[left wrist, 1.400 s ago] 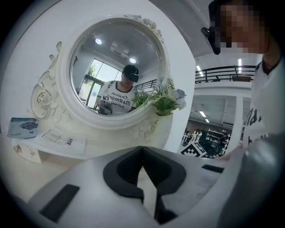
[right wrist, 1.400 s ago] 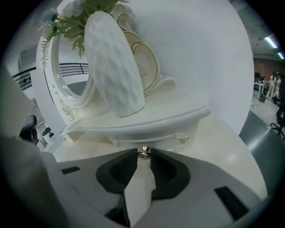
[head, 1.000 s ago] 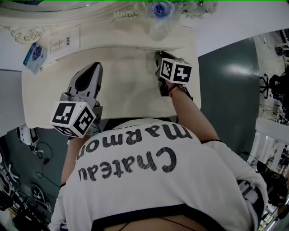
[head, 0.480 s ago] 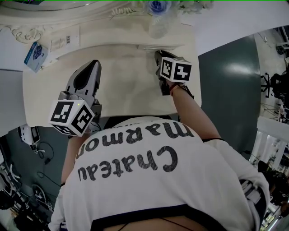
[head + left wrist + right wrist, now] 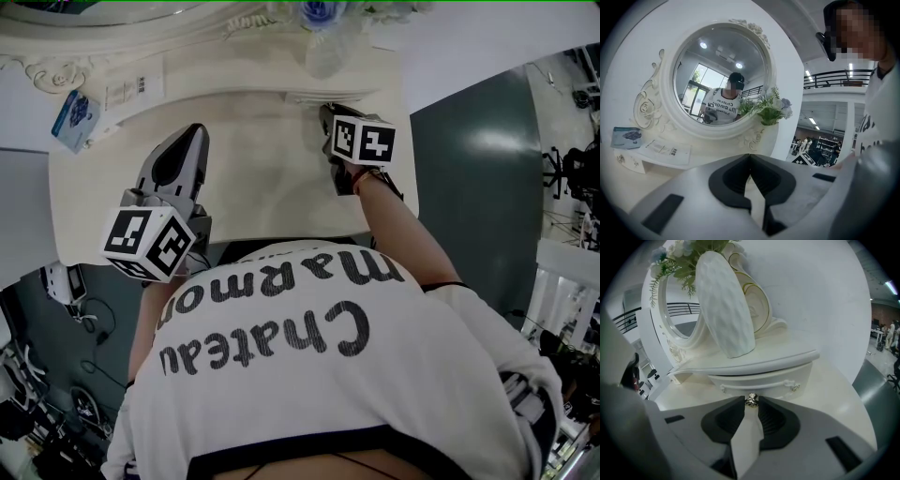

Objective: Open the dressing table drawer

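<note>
While the right gripper (image 5: 751, 404) pinches the small metal knob (image 5: 751, 399) of the drawer (image 5: 761, 382), the left gripper (image 5: 750, 157) hovers over the table (image 5: 262, 169), its 2 jaws pressed together.

**Shirt print is carrying the only clear words**

The head view is showing big dark letters across the person's white shirt (image 5: 281, 323), upside down to the camera: "Chateau" on one line and "Marmon" on the other, the last word running off round the side. In the left gripper view the mirror (image 5: 693, 65) is reflecting that same print, too small to read surely. The white leaflet (image 5: 131, 91) and the blue card (image 5: 73, 114) on the tabletop are showing print too fine to read.
</note>
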